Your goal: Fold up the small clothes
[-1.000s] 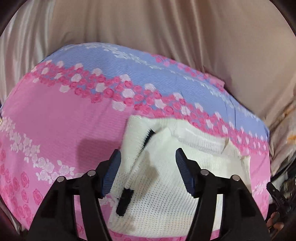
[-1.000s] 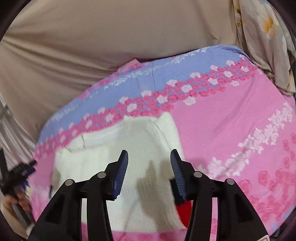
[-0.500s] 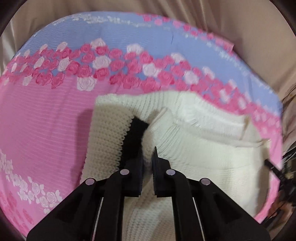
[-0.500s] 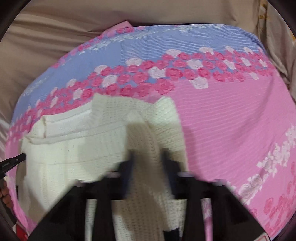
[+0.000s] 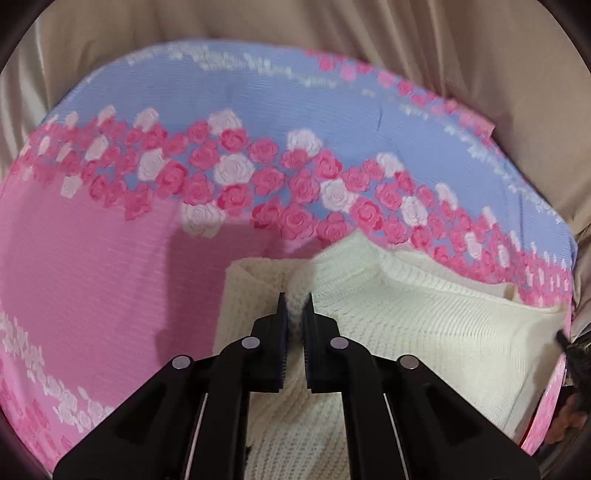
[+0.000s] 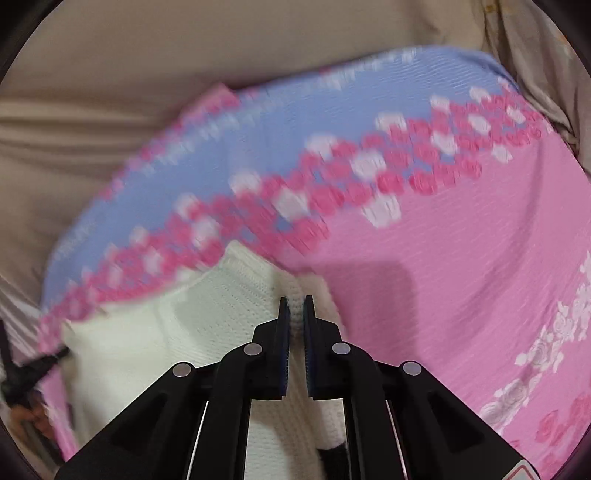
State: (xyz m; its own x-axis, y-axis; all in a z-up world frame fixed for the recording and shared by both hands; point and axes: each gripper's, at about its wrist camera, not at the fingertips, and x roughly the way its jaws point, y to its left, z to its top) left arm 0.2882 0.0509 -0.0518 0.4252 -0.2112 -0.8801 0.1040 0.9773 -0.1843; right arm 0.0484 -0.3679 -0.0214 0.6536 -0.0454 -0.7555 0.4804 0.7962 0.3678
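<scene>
1. Left wrist view. The left gripper [image 5: 295, 308] points steeply down at a cream knitted garment [image 5: 424, 332] lying on a floral cover [image 5: 110, 258] with pink and blue bands and rows of roses. Its two black fingers [image 5: 279, 325] are drawn close together and pinch a raised ridge of the knit near the garment's left edge. The garment occupies the lower right of the cover, its far edge touching the rose band. Beige cloth [image 5: 295, 22] lies beyond the cover.

2. Right wrist view (background blurred). The right gripper [image 6: 296, 314] likewise has its fingers [image 6: 282, 321] pressed nearly together, nipping a fold of the same cream knitted garment [image 6: 166, 332] near its right edge. Here the garment lies at lower left on the floral cover [image 6: 461, 258]; pink fabric extends to the right. Beige cloth [image 6: 184, 44] fills the top.
</scene>
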